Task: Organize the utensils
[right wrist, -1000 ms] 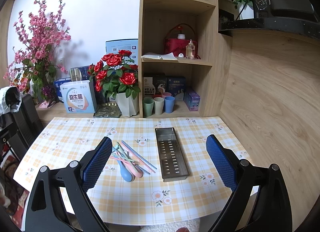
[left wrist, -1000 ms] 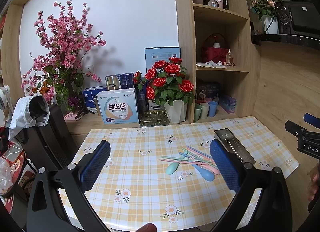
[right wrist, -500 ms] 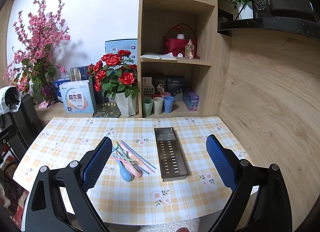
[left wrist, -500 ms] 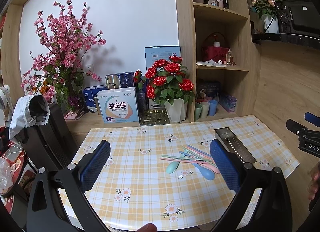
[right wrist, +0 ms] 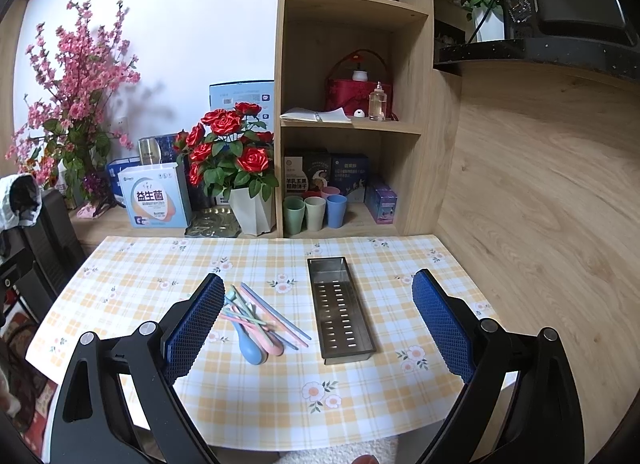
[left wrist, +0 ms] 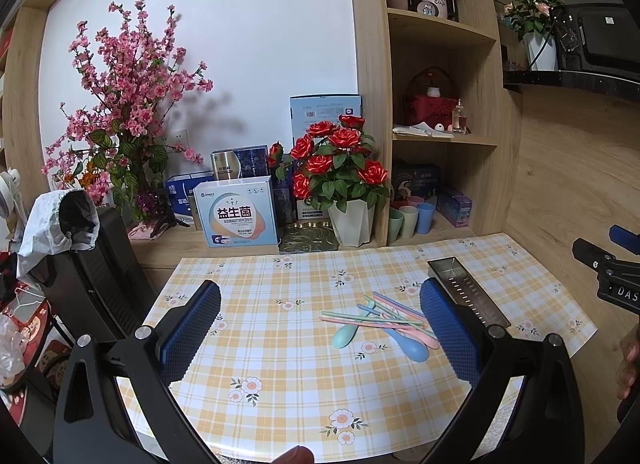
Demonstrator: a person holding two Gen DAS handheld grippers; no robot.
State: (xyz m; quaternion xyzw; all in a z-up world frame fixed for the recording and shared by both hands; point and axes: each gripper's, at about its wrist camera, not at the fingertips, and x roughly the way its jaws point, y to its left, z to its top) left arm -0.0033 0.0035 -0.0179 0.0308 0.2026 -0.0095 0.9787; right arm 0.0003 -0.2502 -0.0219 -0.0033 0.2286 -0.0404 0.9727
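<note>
Left gripper [left wrist: 320, 324] hovering over the table [left wrist: 280, 364], fingers spread wide, holding nothing. Right gripper [right wrist: 318, 316] likewise gaping and empty. Utensils [right wrist: 256, 320] lying in a loose crossed pile on the cloth, just left of the metal tray [right wrist: 340, 308], apparently not touching it. Tray looking empty.

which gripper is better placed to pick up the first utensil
Probably the left gripper: the utensils lie between its open fingers, ahead. In the right gripper view they sit beside its left finger, with the metal tray centred instead.
</note>
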